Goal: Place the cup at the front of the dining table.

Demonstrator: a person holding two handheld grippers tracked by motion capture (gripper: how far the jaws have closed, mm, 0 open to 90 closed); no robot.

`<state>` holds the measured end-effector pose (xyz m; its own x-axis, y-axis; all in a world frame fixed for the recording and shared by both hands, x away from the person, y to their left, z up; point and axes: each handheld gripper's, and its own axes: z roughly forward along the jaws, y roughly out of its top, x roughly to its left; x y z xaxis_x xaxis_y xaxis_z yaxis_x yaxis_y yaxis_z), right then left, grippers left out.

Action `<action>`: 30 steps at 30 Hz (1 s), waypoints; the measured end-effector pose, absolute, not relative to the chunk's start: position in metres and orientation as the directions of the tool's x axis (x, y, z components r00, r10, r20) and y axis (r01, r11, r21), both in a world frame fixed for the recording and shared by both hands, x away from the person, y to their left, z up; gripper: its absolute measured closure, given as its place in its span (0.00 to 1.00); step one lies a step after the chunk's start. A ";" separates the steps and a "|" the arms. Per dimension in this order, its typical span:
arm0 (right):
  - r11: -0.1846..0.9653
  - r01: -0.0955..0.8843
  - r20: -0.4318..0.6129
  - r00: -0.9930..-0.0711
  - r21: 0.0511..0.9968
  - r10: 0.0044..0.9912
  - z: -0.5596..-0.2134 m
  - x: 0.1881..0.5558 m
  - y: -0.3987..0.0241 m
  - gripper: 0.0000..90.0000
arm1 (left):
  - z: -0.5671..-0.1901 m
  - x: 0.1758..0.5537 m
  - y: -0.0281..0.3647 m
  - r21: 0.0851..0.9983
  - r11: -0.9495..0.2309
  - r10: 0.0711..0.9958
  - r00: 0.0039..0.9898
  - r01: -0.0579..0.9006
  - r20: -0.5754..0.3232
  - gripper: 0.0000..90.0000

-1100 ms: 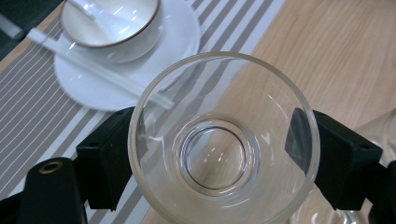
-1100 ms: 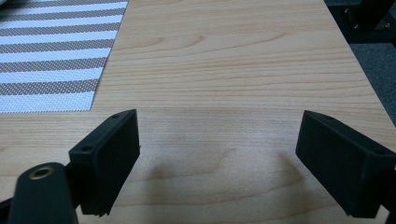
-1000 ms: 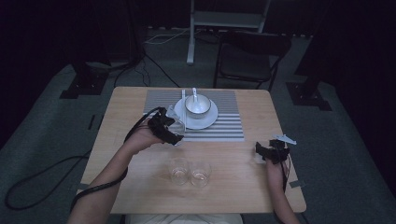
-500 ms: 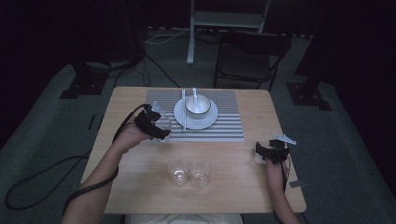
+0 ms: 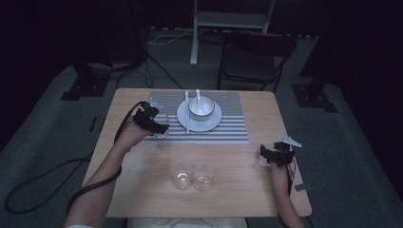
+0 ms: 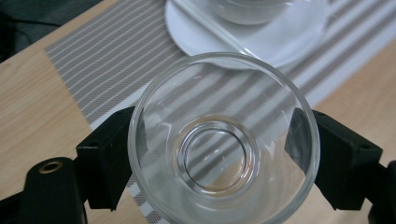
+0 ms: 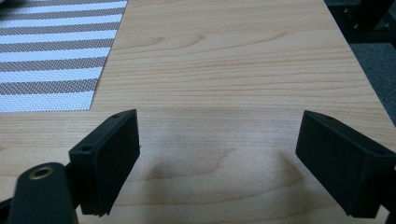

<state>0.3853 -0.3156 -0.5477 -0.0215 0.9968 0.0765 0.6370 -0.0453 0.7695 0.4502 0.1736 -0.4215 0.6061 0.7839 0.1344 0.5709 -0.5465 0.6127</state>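
My left gripper (image 6: 224, 154) is shut on a clear empty glass (image 6: 219, 154), one jaw on each side of its wall; I look down into its mouth. In the high view the left gripper (image 5: 156, 124) holds this glass (image 5: 160, 129) over the left end of the striped placemat (image 5: 228, 128), just left of the white plate (image 5: 215, 122). My right gripper (image 5: 268, 154) rests low near the table's right edge. Its jaws stand wide apart over bare wood, and the right gripper (image 7: 217, 158) has nothing between them.
A white bowl (image 5: 200, 108) with a spoon sits on the plate, with a white stick (image 5: 187, 116) lying across the plate's left side. Two more clear glasses (image 5: 181, 173) (image 5: 203, 176) stand side by side near the front middle of the wooden table (image 5: 237, 190).
My left gripper has carried the glass leftward and slightly away from the person, off the plate's edge toward the placemat's left end. The right gripper has stayed put.
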 end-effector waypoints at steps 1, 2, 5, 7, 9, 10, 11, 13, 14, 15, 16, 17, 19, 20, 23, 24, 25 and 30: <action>-0.045 0.637 0.076 -0.022 0.770 0.997 -0.548 0.385 -0.316 0.14 | -0.423 0.453 0.174 0.613 -0.536 0.794 0.594 0.581 0.131 0.21; -0.045 0.637 0.077 -0.022 0.770 0.997 -0.548 0.385 -0.316 0.14 | -0.424 0.455 0.175 0.617 -0.527 0.800 0.585 0.584 0.130 0.21; -0.045 0.637 0.076 -0.022 0.769 0.997 -0.548 0.385 -0.316 0.14 | -0.426 0.463 0.178 0.627 -0.493 0.825 0.553 0.603 0.116 0.21; -0.046 0.637 0.078 -0.023 0.769 0.997 -0.548 0.385 -0.316 0.14 | -0.426 0.466 0.178 0.627 -0.486 0.833 0.540 0.608 0.122 0.21; -0.050 0.638 0.082 -0.021 0.768 0.996 -0.548 0.385 -0.316 0.14 | -0.428 0.470 0.179 0.631 -0.472 0.840 0.530 0.615 0.111 0.21; -0.050 0.638 0.082 -0.021 0.768 0.996 -0.548 0.385 -0.316 0.14 | -0.428 0.472 0.179 0.628 -0.469 0.843 0.527 0.621 0.108 0.21; -0.050 0.638 0.082 -0.021 0.768 0.996 -0.548 0.385 -0.316 0.14 | -0.428 0.472 0.179 0.628 -0.469 0.843 0.527 0.621 0.108 0.21; -0.049 0.637 0.082 -0.023 0.769 0.996 -0.548 0.385 -0.316 0.14 | -0.430 0.475 0.178 0.624 -0.471 0.848 0.515 0.624 0.126 0.21; -0.048 0.637 0.082 -0.024 0.770 0.996 -0.548 0.385 -0.316 0.14 | -0.432 0.480 0.177 0.620 -0.470 0.852 0.507 0.628 0.133 0.21; -0.048 0.636 0.082 -0.023 0.770 0.996 -0.548 0.385 -0.316 0.14 | -0.432 0.482 0.176 0.619 -0.467 0.856 0.499 0.631 0.137 0.21; -0.048 0.636 0.082 -0.024 0.770 0.996 -0.548 0.385 -0.316 0.14 | -0.432 0.482 0.176 0.619 -0.467 0.856 0.499 0.631 0.137 0.21; -0.048 0.636 0.082 -0.024 0.770 0.996 -0.548 0.385 -0.316 0.14 | -0.431 0.485 0.176 0.620 -0.462 0.860 0.491 0.634 0.139 0.21; -0.046 0.637 0.080 -0.025 0.770 0.996 -0.548 0.385 -0.316 0.14 | -0.429 0.490 0.175 0.626 -0.448 0.868 0.479 0.638 0.132 0.21; -0.046 0.636 0.081 -0.025 0.770 0.996 -0.548 0.385 -0.316 0.14 | -0.428 0.492 0.176 0.628 -0.443 0.871 0.474 0.640 0.131 0.21; -0.047 0.636 0.080 -0.024 0.770 0.996 -0.548 0.385 -0.316 0.14 | -0.428 0.497 0.174 0.632 -0.433 0.878 0.460 0.643 0.134 0.21; -0.045 0.637 0.079 -0.025 0.770 0.997 -0.548 0.385 -0.316 0.14 | -0.430 0.501 0.173 0.635 -0.419 0.884 0.450 0.649 0.124 0.21; -0.045 0.637 0.079 -0.025 0.770 0.997 -0.548 0.385 -0.316 0.14 | -0.430 0.501 0.173 0.635 -0.419 0.884 0.450 0.649 0.124 0.21; -0.044 0.637 0.080 -0.027 0.770 0.996 -0.548 0.385 -0.316 0.14 | -0.439 0.519 0.171 0.629 -0.385 0.902 0.418 0.676 0.103 0.21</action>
<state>0.3850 -0.3158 -0.5478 -0.0267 0.9965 0.0795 0.6368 -0.0444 0.7697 0.5194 0.1713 -0.4386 0.4182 0.9025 0.1032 0.6757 -0.3850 0.6286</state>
